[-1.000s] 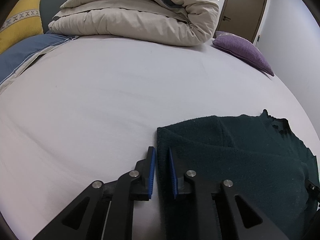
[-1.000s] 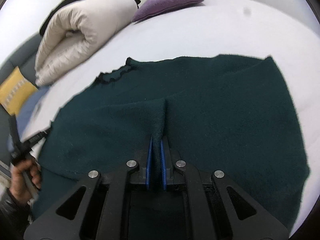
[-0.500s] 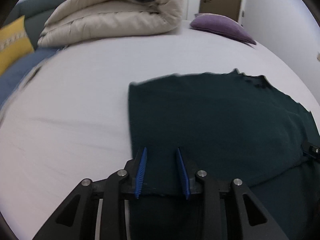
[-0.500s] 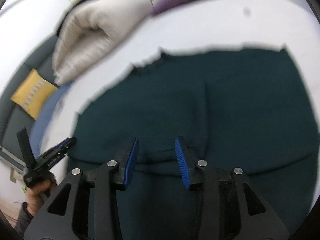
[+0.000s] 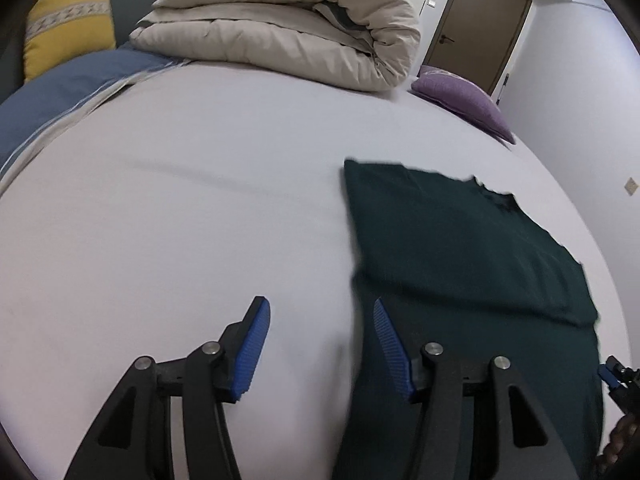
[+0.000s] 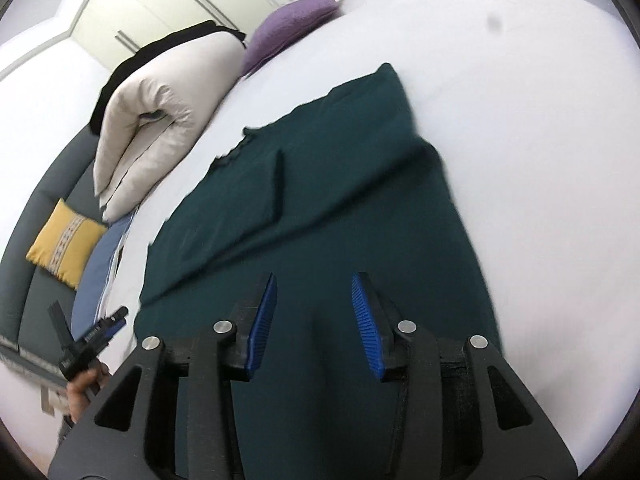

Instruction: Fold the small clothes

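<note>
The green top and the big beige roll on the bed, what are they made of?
The green top looks like a soft knit or fleece: matte, slightly fuzzy, lying limp with a soft fold across it. The beige roll looks like a padded duvet in smooth woven cloth, perhaps cotton: puffy, rounded, finely creased. Neither fibre can be told for sure.

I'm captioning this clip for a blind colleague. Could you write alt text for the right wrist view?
The open right gripper hovers over a dark green garment lying partly folded on a white bed. Beyond lie a rolled beige duvet, a purple cushion and a yellow cushion; the left gripper shows at lower left.
</note>
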### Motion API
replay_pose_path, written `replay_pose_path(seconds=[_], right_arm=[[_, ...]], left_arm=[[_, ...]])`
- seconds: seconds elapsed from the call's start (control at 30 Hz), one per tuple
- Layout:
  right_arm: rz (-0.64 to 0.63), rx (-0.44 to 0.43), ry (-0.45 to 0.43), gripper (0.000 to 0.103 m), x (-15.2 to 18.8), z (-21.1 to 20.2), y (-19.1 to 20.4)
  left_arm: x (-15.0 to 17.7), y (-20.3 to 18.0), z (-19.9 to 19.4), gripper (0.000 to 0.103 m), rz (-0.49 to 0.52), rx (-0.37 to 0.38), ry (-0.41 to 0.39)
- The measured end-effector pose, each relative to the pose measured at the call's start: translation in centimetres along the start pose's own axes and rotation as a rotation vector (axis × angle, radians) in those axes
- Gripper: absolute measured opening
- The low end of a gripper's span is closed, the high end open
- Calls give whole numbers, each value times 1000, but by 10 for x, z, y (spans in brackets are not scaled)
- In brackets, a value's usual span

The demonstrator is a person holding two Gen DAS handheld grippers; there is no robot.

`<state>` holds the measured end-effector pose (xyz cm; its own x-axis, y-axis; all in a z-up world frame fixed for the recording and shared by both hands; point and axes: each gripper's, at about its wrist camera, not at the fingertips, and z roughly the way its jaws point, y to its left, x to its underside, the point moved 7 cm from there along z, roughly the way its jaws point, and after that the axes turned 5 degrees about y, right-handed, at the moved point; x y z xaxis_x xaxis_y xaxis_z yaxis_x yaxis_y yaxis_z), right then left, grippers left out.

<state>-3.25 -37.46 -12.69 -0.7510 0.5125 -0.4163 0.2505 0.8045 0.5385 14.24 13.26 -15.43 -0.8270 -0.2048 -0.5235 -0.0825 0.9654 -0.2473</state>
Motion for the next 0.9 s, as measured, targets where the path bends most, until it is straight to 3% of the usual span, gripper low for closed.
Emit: replay_pose_path(seconds=[0.17, 0.33, 0.6, 0.7, 0.83, 0.9], right_arm=[[-12, -32, 2, 61, 57, -52, -9], [-25, -44, -3, 62, 91, -95, -21], [20, -60, 32, 62, 116, -130, -56], [41, -64, 62, 62, 124, -132, -69], [80, -84, 85, 62, 129, -138, -90], [100, -101, 103, 62, 133, -141, -99]], left_arm=[[72, -1, -35, 58, -10, 102, 97], [130, 3, -58, 60, -19, 138, 181], [165, 7, -74, 65, -61, 259, 286], [174, 5, -75, 65, -29, 289, 321], [182, 4, -75, 62, 16, 347, 355], [184, 5, -74, 56, 29, 364, 373]])
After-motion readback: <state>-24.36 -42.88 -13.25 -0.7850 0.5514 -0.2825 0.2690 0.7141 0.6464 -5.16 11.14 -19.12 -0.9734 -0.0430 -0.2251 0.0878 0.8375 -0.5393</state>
